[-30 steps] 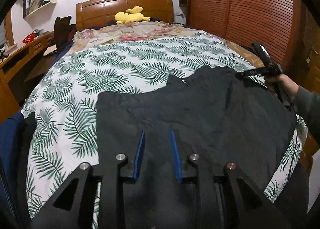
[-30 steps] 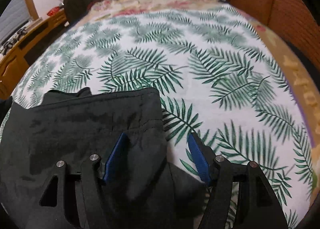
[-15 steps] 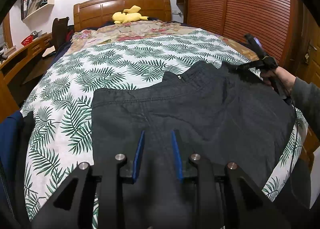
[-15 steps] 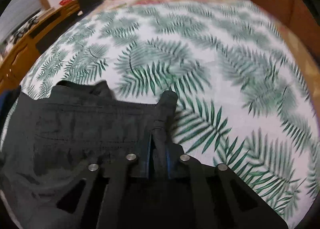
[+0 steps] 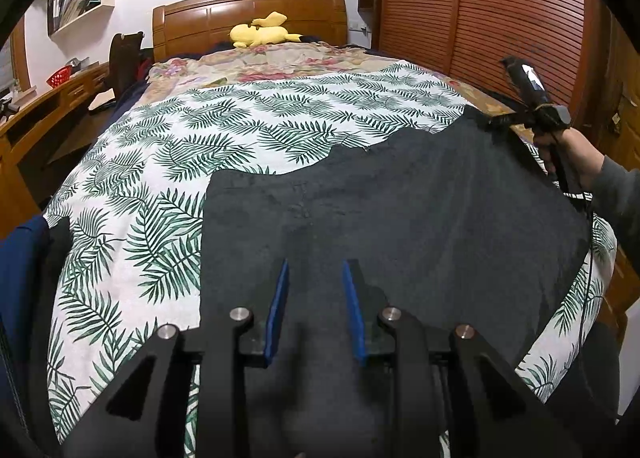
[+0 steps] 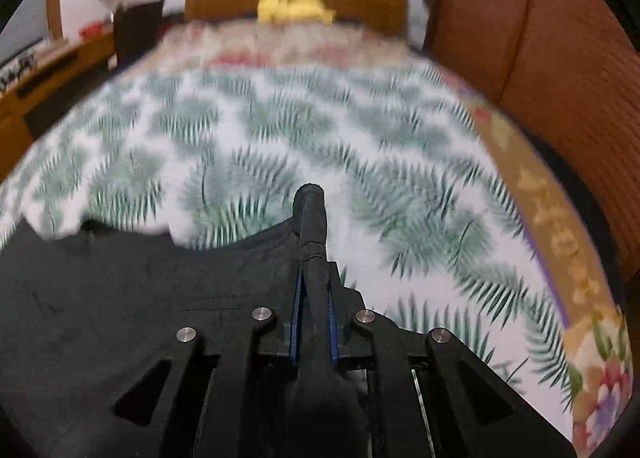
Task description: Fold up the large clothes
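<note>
Dark charcoal cloth garment (image 5: 400,209) spread over the near end of a bed, one corner pinched up.

Left wrist view: the garment lies across a white bedspread printed with green palm leaves (image 5: 240,129), reaching from the middle to the right edge. The left gripper (image 5: 316,278) hovers above the near hem, its blue-padded fingers (image 5: 276,310) a little apart; dark cloth shows between them, but whether they grip it I cannot tell. At the far right a hand (image 5: 568,149) holds the right gripper (image 5: 496,121) at the garment's far corner. A yellow plush toy (image 5: 260,31) lies by the wooden headboard (image 5: 248,17).
Right wrist view, blurred: the right gripper (image 6: 314,278) has a bunched roll of the garment (image 6: 100,298) pressed between its blue pads, its jaws opening slightly around the cloth, the corner raised off the bedspread (image 6: 400,185).
</note>
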